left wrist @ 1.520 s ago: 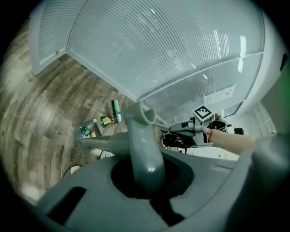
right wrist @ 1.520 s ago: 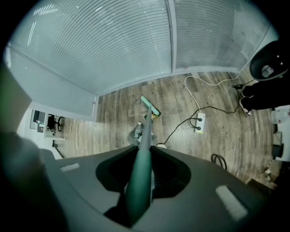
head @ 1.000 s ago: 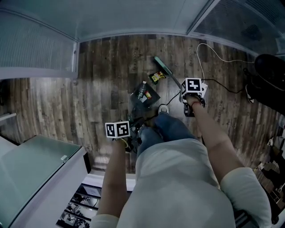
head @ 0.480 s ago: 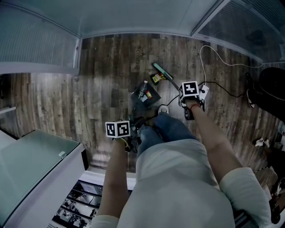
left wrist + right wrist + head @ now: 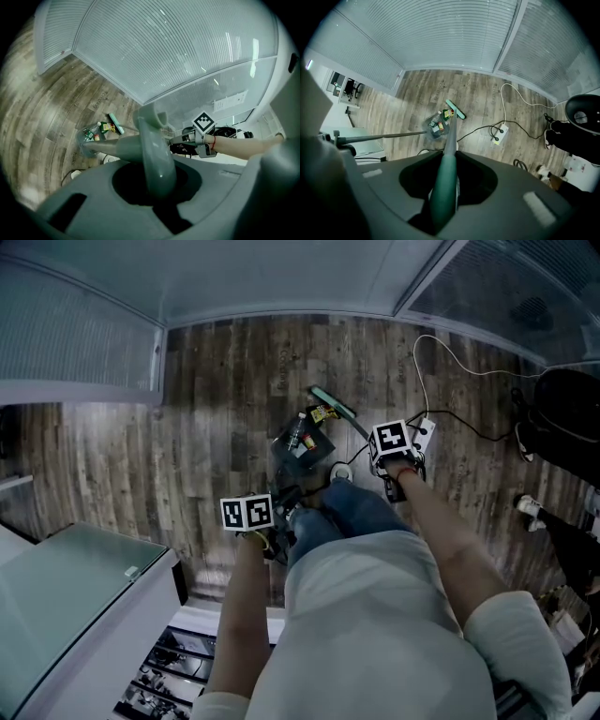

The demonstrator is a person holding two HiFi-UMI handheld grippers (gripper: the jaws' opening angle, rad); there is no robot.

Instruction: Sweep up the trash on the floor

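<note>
Left gripper (image 5: 265,538): squeezes grey plastic long-handled dustpan (image 5: 305,448).
Right gripper (image 5: 395,468): squeezes green long-handled broom (image 5: 332,401).
Trash: yellow wrapper (image 5: 320,414) at dustpan's mouth, upper middle.
Risk: a hard push might flick it past.

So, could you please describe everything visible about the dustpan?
The dustpan is a dark, shallow pan, plastic by its look, on a long grey handle. It rests on the wooden floor, its mouth facing the green broom head. A small bottle and some wrappers lie inside; a yellow wrapper lies just outside, beside the broom. The left gripper is shut on the handle's top end.
</note>
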